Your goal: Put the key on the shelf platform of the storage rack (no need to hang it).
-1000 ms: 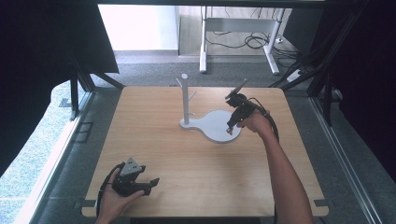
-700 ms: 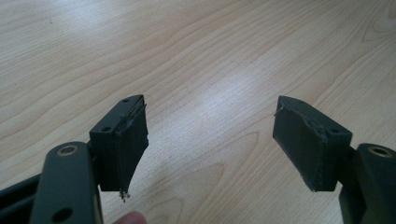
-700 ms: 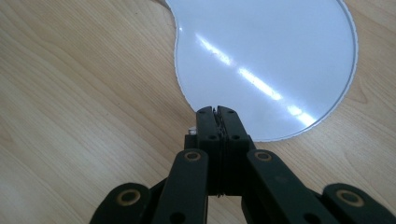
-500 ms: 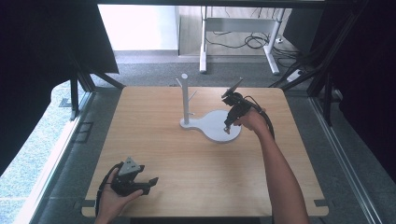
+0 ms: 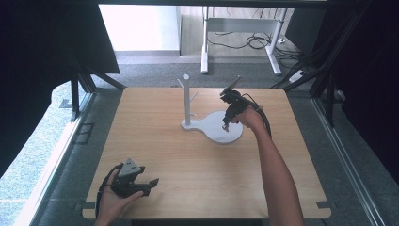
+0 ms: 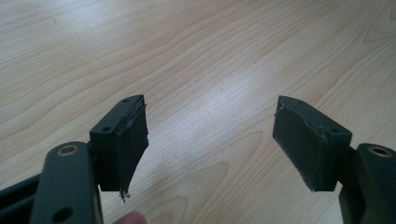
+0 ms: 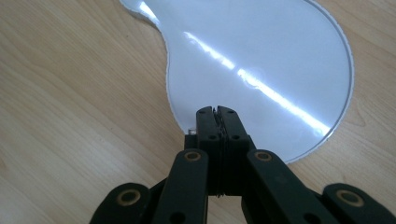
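A white stand has a round post (image 5: 187,99) with short pegs, rising from a flat white base (image 5: 214,132) at the table's middle back. My right gripper (image 5: 227,126) points down over the base's right part. In the right gripper view its jaws are pressed together at the base's near edge (image 7: 261,56), and the right gripper (image 7: 218,111) is shut with nothing visible between the pads. At the front left of the table a hand holds my left gripper (image 5: 151,183). It is open (image 6: 210,140) over bare wood, with nothing between its fingers.
The wooden table (image 5: 155,141) ends close in front of the left hand. Dark curtains hang at both sides. Beyond the far edge stand a white desk frame (image 5: 235,28) and cables on the floor.
My right gripper has drifted a little to the left over the white base, still shut. The left gripper has stayed where it was.
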`<state>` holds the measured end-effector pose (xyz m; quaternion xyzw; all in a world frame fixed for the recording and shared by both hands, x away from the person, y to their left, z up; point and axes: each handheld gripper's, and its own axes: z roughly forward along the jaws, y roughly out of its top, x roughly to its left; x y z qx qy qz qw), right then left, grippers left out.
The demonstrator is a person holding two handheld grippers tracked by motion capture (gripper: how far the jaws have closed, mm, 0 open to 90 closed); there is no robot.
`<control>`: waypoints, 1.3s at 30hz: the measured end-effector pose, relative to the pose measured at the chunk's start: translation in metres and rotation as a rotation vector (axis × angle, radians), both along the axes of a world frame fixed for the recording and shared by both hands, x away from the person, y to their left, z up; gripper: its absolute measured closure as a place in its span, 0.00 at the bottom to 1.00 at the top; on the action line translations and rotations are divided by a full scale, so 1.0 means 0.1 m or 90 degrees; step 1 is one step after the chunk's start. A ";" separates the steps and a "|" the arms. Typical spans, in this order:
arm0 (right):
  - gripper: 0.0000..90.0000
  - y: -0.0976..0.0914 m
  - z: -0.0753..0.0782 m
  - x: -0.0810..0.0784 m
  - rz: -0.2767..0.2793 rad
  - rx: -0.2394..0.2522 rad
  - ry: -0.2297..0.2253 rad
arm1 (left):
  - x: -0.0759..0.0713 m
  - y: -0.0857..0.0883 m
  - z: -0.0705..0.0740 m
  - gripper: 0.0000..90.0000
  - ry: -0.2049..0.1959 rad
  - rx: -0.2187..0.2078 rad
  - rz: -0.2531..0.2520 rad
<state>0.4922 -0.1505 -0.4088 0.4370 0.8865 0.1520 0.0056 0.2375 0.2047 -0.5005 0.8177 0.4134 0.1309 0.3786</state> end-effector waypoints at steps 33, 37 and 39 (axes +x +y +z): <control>1.00 0.08 -0.36 0.32 -0.025 0.006 -0.009 | 0.02 0.01 -0.04 0.30 0.005 0.005 0.006; 1.00 0.07 -0.43 0.32 -0.025 0.007 -0.013 | 0.02 0.01 -0.04 0.30 0.003 0.004 0.007; 1.00 0.07 -0.47 0.32 -0.027 0.007 -0.014 | 0.02 0.01 -0.04 0.30 0.005 0.006 0.007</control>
